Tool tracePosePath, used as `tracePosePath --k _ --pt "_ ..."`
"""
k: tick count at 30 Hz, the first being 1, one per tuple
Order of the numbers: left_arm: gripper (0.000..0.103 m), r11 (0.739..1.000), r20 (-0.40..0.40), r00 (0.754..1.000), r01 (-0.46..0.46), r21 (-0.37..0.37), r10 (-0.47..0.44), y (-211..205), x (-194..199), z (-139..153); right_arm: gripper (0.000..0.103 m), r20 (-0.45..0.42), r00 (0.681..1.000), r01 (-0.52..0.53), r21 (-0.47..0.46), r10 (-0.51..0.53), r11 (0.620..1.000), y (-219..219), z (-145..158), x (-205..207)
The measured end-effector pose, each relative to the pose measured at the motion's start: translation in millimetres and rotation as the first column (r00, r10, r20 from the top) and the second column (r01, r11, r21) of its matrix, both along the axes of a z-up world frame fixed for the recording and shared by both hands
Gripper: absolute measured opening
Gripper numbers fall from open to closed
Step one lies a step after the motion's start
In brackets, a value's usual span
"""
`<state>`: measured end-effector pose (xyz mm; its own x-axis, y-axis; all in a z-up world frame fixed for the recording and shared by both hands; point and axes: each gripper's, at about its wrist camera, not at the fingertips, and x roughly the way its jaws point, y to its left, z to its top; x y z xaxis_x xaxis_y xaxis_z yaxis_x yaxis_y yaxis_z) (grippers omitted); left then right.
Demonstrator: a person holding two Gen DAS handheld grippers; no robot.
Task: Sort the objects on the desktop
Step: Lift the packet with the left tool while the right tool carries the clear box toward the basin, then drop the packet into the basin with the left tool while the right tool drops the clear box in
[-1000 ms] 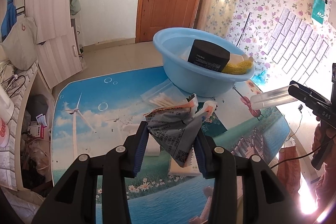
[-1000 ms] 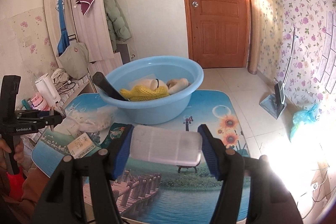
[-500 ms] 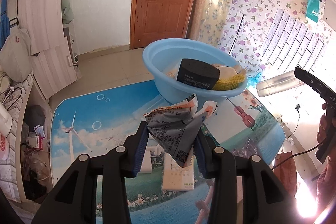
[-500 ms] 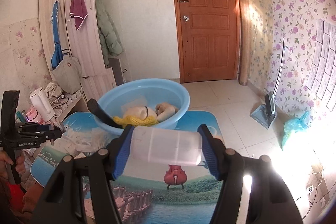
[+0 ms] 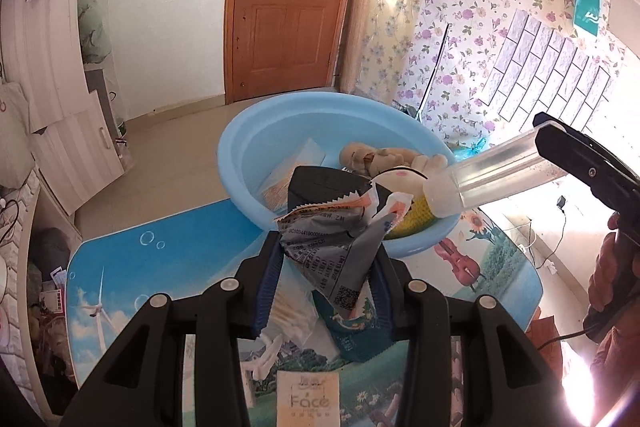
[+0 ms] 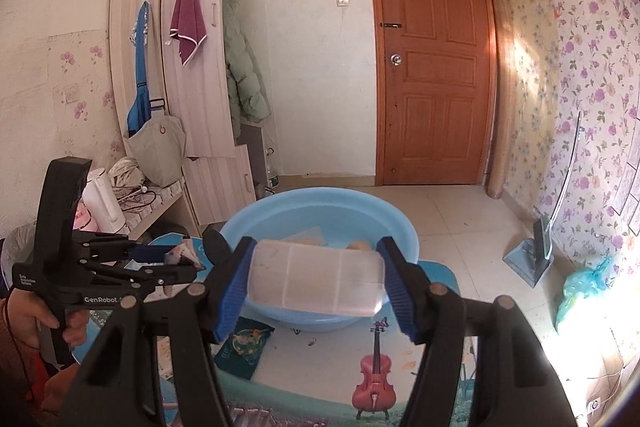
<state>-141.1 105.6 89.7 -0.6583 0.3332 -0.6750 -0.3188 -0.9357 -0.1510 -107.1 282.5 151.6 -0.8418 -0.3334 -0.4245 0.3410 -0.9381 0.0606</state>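
Observation:
My left gripper (image 5: 326, 287) is shut on a crumpled grey snack packet (image 5: 336, 243) and holds it in the air just before the blue basin (image 5: 248, 147). My right gripper (image 6: 316, 287) is shut on a clear plastic box (image 6: 316, 285), held over the near rim of the basin (image 6: 400, 223). The box (image 5: 492, 175) also shows in the left wrist view, above the basin's right side. In the basin lie a black box (image 5: 316, 183), a plush toy (image 5: 376, 157), a yellow knitted thing (image 5: 416, 217) and a flat packet (image 5: 288, 173).
On the picture-printed table (image 5: 168, 239) lie a bag of cotton swabs (image 5: 296, 319), a dark green packet (image 5: 356, 339), a "Face" card (image 5: 308, 403) and a white clip (image 5: 260, 359). A door, wardrobe and cluttered side shelf stand behind. The left gripper (image 6: 120, 275) shows at the right wrist view's left.
Both grippers have risen and moved toward the basin with their loads. The clear box now hangs over the basin's rim; the packet is closer to the basin.

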Motion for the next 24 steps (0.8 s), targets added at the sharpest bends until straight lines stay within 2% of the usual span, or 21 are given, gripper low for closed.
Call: tracePosePath --k 14,16,18,21,24 --pt "0.042 0.999 0.045 0.998 0.043 -0.015 -0.042 24.8 -57.5 -23.4 0.06 0.009 0.999 -0.03 -0.05 0.03 0.998 -4.3 -13.8 -53.9" --pt "0.047 0.998 0.05 0.997 0.06 -0.036 -0.058 31.7 -66.7 -28.0 0.06 0.035 0.999 -0.034 -0.077 0.037 0.996 -1.1 -21.2 -67.1" --pt "0.059 0.993 0.035 0.996 0.081 -0.085 -0.078 40.9 -70.5 -29.1 0.06 0.093 0.995 -0.027 -0.117 0.038 0.993 2.2 -34.7 -86.4" --pt "0.07 0.99 0.047 0.992 0.121 -0.066 -0.118 47.9 -68.5 -28.8 0.064 0.15 0.989 0.009 -0.109 0.007 0.994 4.1 -54.0 -105.2" --pt "0.073 0.988 0.039 0.99 0.136 -0.071 -0.133 51.1 -60.4 -28.0 0.066 0.209 0.978 0.008 -0.132 0.02 0.991 4.2 -68.5 -114.8"
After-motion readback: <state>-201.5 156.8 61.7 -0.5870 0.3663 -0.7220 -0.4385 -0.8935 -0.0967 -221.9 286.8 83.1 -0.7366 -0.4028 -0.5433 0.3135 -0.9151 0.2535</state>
